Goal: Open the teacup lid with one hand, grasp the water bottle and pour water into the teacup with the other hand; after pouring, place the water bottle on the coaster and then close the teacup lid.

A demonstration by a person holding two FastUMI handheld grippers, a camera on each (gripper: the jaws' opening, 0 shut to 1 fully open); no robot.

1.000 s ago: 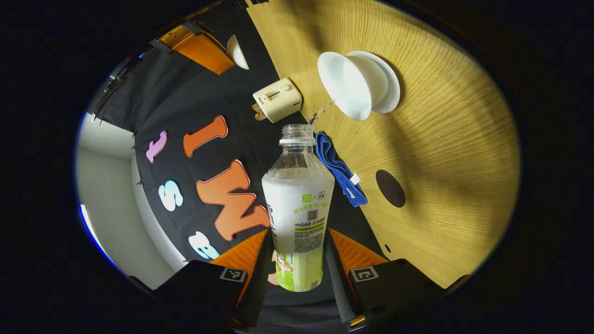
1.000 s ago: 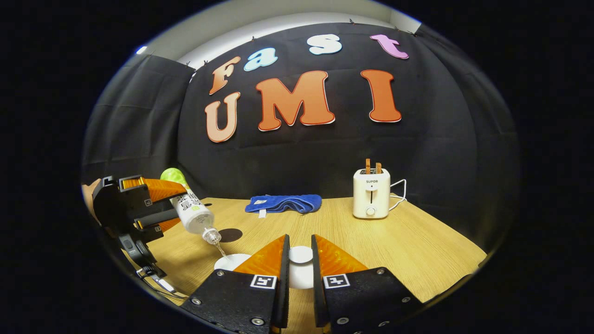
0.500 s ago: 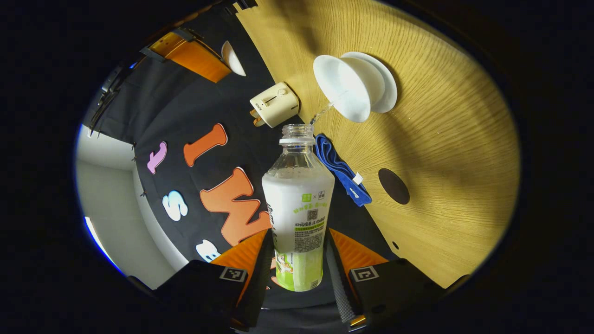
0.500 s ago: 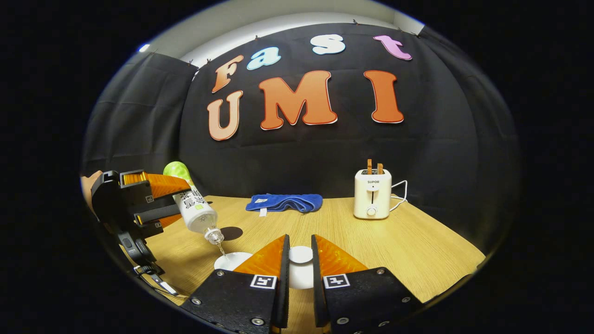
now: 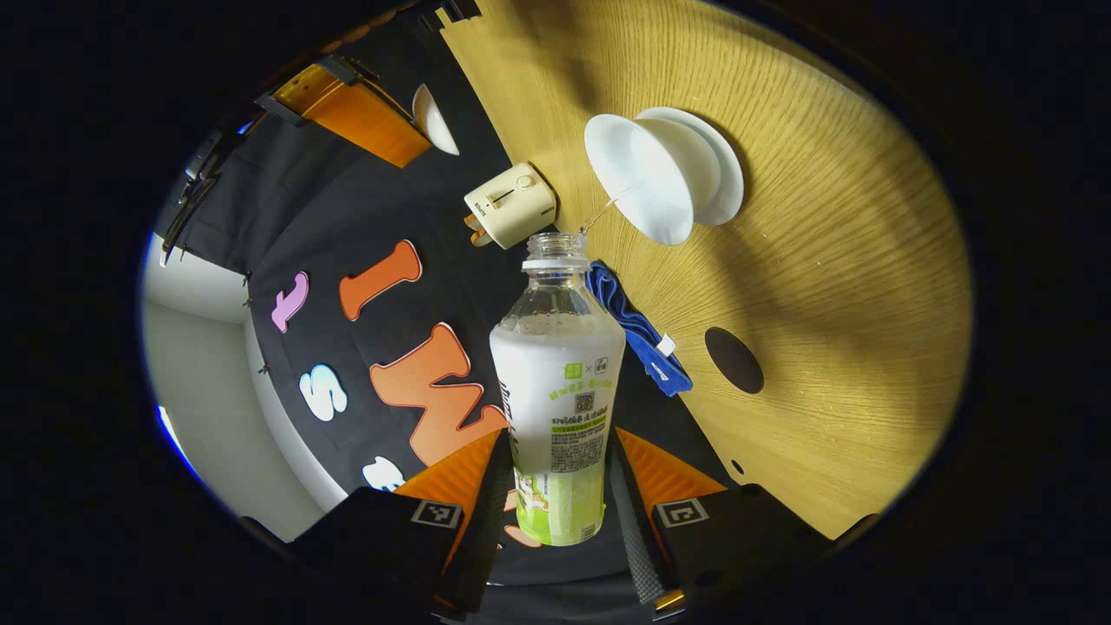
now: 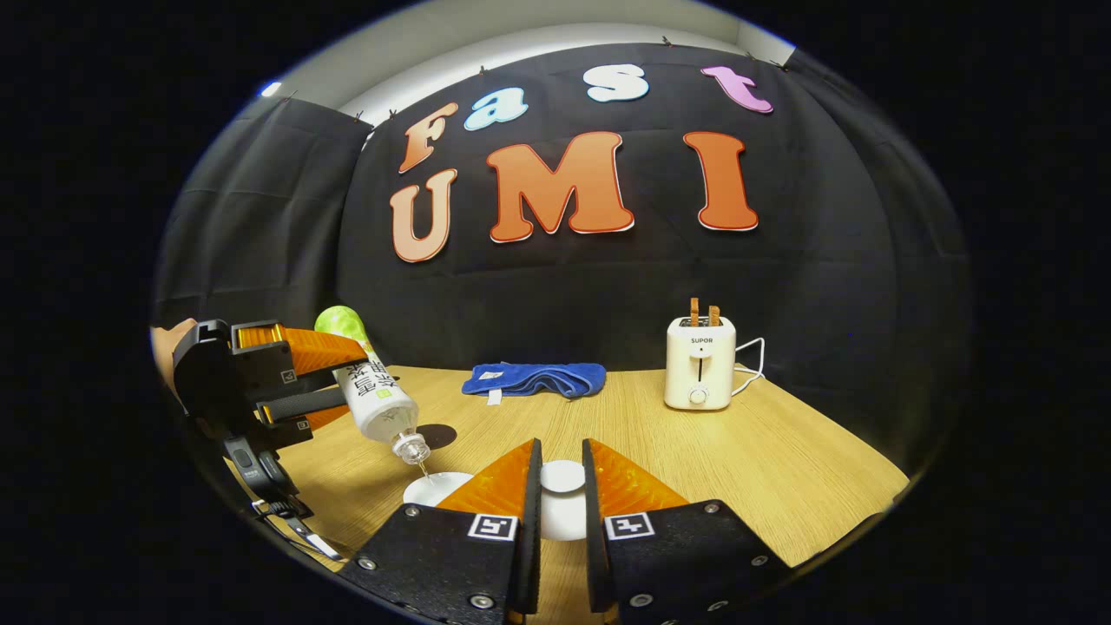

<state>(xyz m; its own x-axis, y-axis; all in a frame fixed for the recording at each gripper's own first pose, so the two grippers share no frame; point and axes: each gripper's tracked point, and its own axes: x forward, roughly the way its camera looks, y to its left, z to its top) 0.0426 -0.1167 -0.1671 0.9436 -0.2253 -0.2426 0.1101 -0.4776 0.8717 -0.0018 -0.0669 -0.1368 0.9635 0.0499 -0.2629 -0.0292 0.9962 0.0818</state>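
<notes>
Pouring is the step in hand. Nearest in the left gripper view, the left gripper [image 5: 560,486] has both fingers pressed on the lower body of the water bottle [image 5: 558,382], which is uncapped and tipped so its mouth points at the teacup [image 5: 647,178]. A thin thread of water runs from the mouth toward the cup's rim. The cup stands open on its saucer [image 5: 725,165] on the bench [image 5: 851,286]. In the right gripper view, the right gripper [image 6: 560,499] is closed nearly all the way on the white teacup lid [image 6: 562,476], held up between its fingers beside the cup. Farther out on the bench lies the dark round coaster [image 5: 734,359], apart from the cup and bare, with a blue cloth [image 6: 534,379] behind it and a toaster [image 6: 700,362] toward the back wall. The stream looks thin, so the pour may be near its end. The next move calls for righting the bottle, carrying it across to the coaster and setting it upright there before letting go. The lid then goes back on the cup.
</notes>
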